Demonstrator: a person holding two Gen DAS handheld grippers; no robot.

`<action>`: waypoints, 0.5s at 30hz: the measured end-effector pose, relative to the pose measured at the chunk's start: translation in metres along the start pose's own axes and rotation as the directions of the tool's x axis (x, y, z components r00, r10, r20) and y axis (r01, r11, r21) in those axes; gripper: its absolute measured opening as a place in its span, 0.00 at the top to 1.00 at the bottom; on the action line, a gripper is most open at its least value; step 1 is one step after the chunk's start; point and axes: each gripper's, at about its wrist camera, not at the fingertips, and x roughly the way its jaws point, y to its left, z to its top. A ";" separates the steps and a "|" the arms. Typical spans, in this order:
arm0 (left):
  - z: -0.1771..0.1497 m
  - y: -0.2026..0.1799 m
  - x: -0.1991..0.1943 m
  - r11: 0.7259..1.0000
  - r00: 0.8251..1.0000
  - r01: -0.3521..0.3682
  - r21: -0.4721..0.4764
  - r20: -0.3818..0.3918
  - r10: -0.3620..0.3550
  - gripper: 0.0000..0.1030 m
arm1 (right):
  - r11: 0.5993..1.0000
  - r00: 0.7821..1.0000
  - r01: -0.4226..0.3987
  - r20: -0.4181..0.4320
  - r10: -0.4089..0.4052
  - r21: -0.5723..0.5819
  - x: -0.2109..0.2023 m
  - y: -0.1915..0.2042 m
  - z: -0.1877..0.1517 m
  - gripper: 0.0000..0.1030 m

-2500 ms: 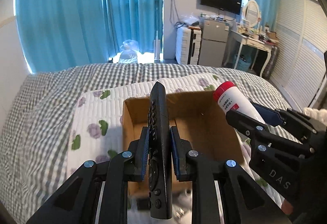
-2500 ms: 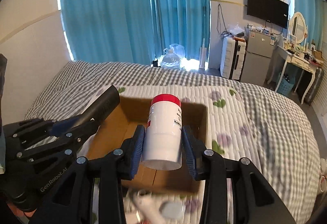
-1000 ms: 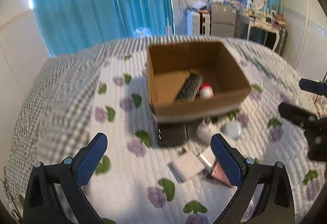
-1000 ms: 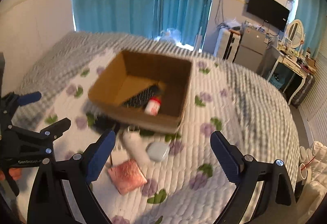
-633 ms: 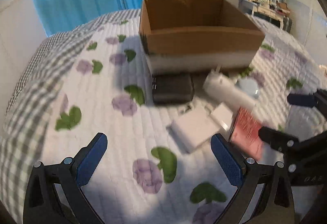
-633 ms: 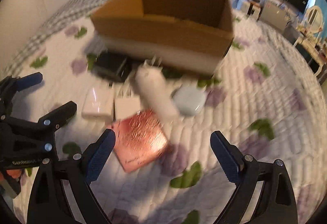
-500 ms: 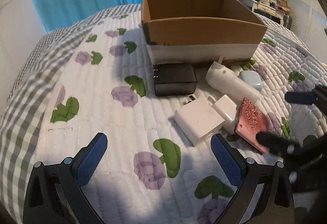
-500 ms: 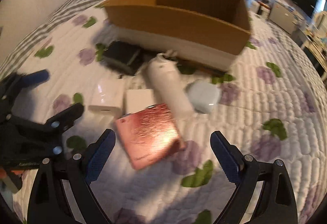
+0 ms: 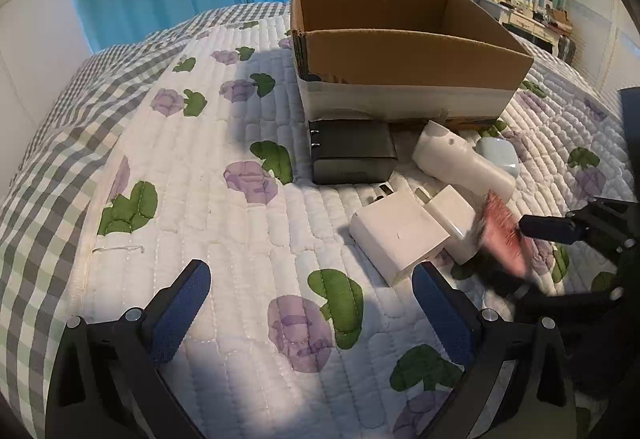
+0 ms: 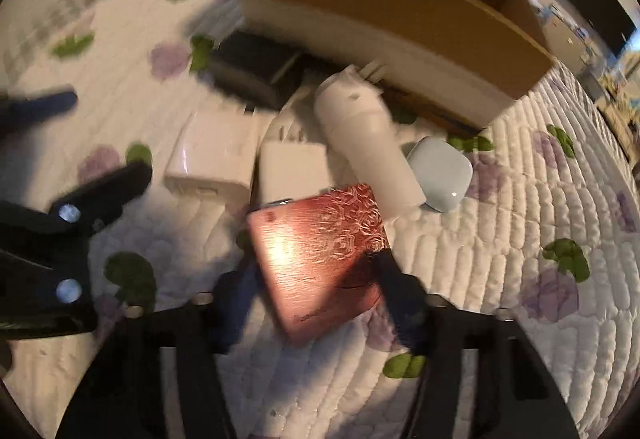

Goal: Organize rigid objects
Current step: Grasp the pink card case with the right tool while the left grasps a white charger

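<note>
A pink metallic flat case [image 10: 316, 251] lies on the quilt between the fingers of my right gripper [image 10: 312, 285]. Its jaws are closing and the pads look to touch the case's two edges; the picture is blurred. In the left wrist view the pink case [image 9: 500, 235] shows smeared and tilted beside the right gripper [image 9: 556, 263]. My left gripper [image 9: 312, 303] hangs open over bare quilt, with nothing between its fingers. The cardboard box [image 9: 400, 51] stands behind the loose items; its inside is hidden from here.
Between me and the box lie a black charger [image 9: 352, 155], a large white adapter [image 9: 400, 235], a small white adapter [image 9: 452, 215], a white cylindrical device [image 9: 460, 163] and a pale blue case [image 9: 498, 155]. All rest on a flowered quilt [image 9: 240, 199]. Furniture stands at the far right.
Both grippers have come down from above the box to the quilt. The right gripper's jaws have narrowed around the pink case, which now looks tilted. The left gripper stays open.
</note>
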 end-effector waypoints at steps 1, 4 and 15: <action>-0.001 -0.001 0.000 1.000 1.000 -0.004 0.003 0.001 0.004 0.01 | 1.000 1.000 -0.004 0.015 0.004 0.021 -0.003 -0.005 0.000 0.52; -0.002 -0.005 0.001 1.000 1.000 -0.020 0.013 0.001 0.020 0.01 | 0.995 0.997 -0.011 0.083 0.003 0.096 -0.019 -0.021 0.001 0.59; 0.009 -0.008 -0.002 1.000 1.000 -0.019 0.015 -0.016 0.019 0.01 | 0.980 0.998 -0.008 0.062 -0.005 0.201 -0.009 -0.047 0.007 0.89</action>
